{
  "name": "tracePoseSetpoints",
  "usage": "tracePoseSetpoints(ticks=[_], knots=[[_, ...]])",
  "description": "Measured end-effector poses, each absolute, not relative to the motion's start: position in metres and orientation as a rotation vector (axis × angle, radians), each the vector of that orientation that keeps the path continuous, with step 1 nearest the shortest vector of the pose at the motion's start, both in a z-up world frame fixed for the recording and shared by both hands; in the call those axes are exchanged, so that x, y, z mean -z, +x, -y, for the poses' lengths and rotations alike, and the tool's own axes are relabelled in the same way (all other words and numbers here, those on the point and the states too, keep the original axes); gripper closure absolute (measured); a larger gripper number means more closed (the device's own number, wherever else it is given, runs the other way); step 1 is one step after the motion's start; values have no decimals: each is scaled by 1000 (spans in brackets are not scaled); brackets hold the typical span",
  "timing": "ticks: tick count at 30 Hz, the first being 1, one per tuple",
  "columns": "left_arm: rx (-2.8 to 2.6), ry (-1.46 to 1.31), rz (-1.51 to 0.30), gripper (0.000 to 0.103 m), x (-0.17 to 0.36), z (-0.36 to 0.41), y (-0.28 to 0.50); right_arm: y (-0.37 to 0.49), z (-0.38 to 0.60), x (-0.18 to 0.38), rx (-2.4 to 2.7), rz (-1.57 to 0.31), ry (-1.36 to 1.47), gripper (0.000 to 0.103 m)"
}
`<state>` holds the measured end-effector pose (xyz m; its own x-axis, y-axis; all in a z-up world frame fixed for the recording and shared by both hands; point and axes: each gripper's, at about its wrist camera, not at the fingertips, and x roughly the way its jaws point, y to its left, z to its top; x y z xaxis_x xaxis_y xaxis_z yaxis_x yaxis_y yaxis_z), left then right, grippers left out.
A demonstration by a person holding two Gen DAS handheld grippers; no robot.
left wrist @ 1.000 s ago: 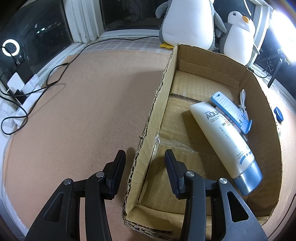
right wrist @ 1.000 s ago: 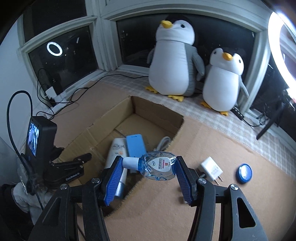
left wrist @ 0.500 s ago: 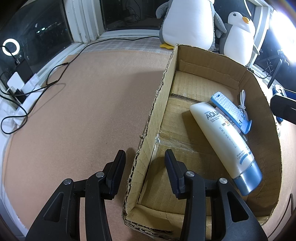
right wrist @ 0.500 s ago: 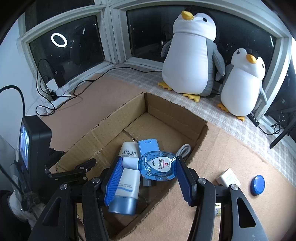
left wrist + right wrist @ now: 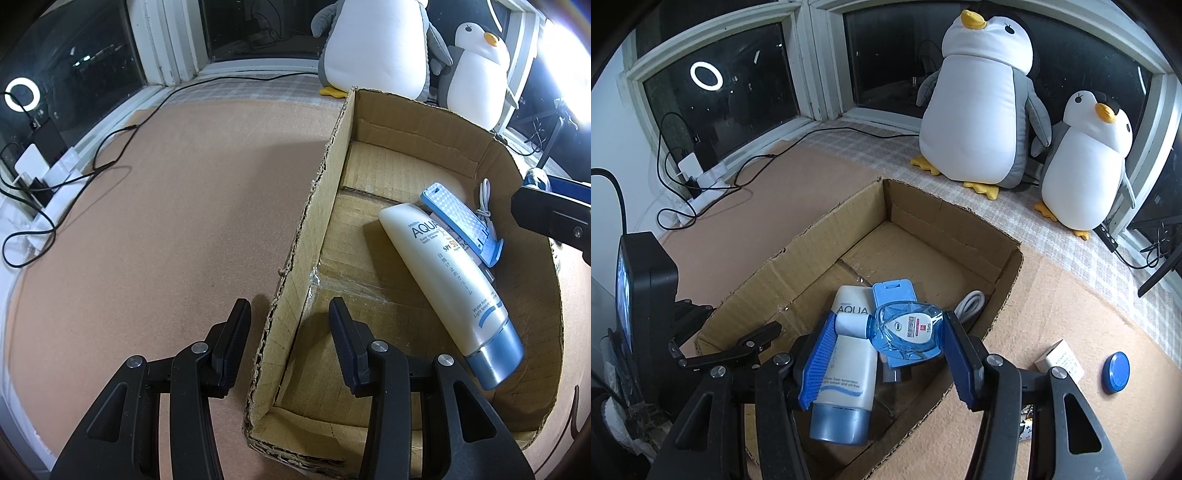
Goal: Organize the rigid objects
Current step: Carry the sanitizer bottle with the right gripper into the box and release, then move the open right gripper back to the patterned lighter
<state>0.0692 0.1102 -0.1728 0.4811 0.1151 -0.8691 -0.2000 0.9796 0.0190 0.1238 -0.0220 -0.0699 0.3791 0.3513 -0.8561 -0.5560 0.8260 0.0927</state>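
Straddling the near side wall of the open brown cardboard box [image 5: 424, 147], the left gripper [image 5: 284, 332] was seen at its narrowest, with one jaw outside and one inside; whether the pads pressed the wall could not be told. A white lotion tube with a blue cap [image 5: 447, 273] was lying inside. In the right wrist view, the right gripper [image 5: 888, 341] was clamped on a small clear-blue plastic bottle [image 5: 905, 334], held above the box interior.

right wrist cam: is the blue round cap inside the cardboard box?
No. The blue round cap lies on the tan surface outside the cardboard box, beyond its right wall.
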Motion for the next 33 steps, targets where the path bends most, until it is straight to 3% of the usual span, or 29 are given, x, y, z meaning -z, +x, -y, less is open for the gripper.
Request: tracePoseSetpoints(ticks=[3,6,33], knots=[[-192,-88,-1052,61,173,-110,69,124,21,69,-590,-1022,-237,48],[-192,-89,-1051,61,173,-110,69,124,21,69,-584,-1018,-244,40],[-194,-83,-1050,61,172,-114,69,115,57,48,-544,-982,-222,36]])
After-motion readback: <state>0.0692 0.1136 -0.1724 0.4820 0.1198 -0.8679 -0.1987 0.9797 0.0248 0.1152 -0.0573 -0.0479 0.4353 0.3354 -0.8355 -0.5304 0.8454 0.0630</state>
